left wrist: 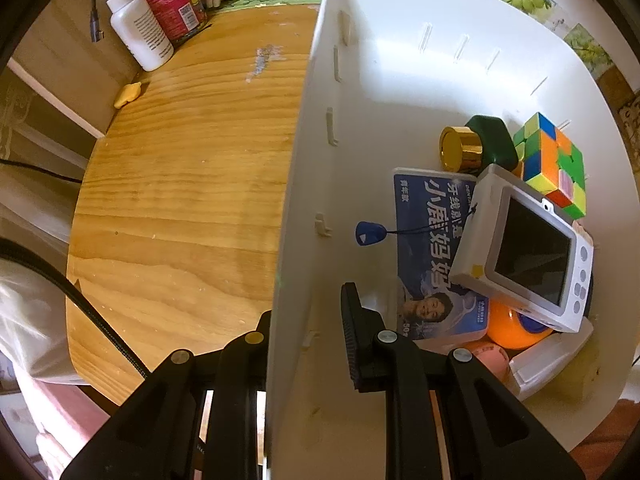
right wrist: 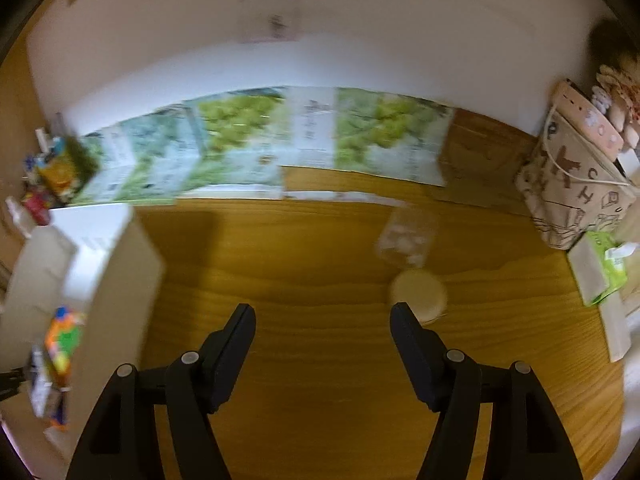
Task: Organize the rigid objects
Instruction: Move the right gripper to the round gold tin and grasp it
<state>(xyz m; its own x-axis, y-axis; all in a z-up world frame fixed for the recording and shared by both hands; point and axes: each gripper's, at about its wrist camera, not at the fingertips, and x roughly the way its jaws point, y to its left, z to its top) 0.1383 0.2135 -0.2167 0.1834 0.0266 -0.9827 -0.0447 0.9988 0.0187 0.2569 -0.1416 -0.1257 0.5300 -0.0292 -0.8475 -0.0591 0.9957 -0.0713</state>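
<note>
Steadying bin [left wrist: 304, 128] on worktop [left wrist: 180, 184], left tool [left wrist: 308, 320] pinching its wall; cube [left wrist: 554, 164] and others lying inside. Bringing right tool [right wrist: 322, 320], gaping and empty, toward jar [right wrist: 418, 290] beside bin; needing straddling, then closing.

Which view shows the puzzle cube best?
Left wrist: the puzzle cube is sharp inside the white bin, coloured faces clear. The right wrist view catches it only as a motion-blurred patch at its left edge.

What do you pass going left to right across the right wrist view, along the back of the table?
White bin → clear jar with a pale lid → printed drawstring bag → green tissue pack.
</note>
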